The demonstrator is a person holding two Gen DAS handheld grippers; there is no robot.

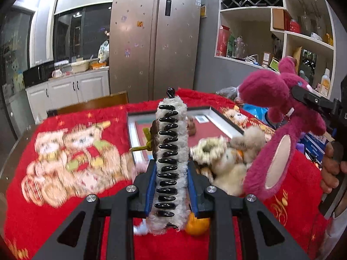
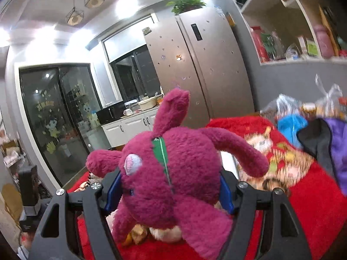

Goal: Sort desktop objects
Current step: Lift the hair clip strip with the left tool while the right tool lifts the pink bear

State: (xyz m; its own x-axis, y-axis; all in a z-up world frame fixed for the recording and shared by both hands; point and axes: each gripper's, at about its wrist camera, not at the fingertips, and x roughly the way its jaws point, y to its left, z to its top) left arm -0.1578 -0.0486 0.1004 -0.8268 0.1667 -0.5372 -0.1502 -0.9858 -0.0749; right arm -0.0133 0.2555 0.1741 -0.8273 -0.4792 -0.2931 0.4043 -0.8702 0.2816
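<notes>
**Both grippers lifted, each clamping a soft toy**

The left gripper (image 1: 171, 186) tilts down over the red blanket (image 1: 54, 216), its jaws drawn narrow on a grey fuzzy hair claw (image 1: 171, 151) with black teeth, held upright above the table. The right gripper (image 2: 169, 192), gripped by a hand (image 1: 331, 169), points nearly level; its jaws stand wide, pressed on a magenta plush bear (image 2: 173, 169) raised clear of the other toys

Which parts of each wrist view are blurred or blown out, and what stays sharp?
Left wrist view: the red blanket and the pile of small plush toys smear with motion blur, while the furry hair claw held in the jaws stays sharp. Right wrist view: ceiling lights blow out, the bags at right smear, and the magenta plush stays crisp.
</notes>
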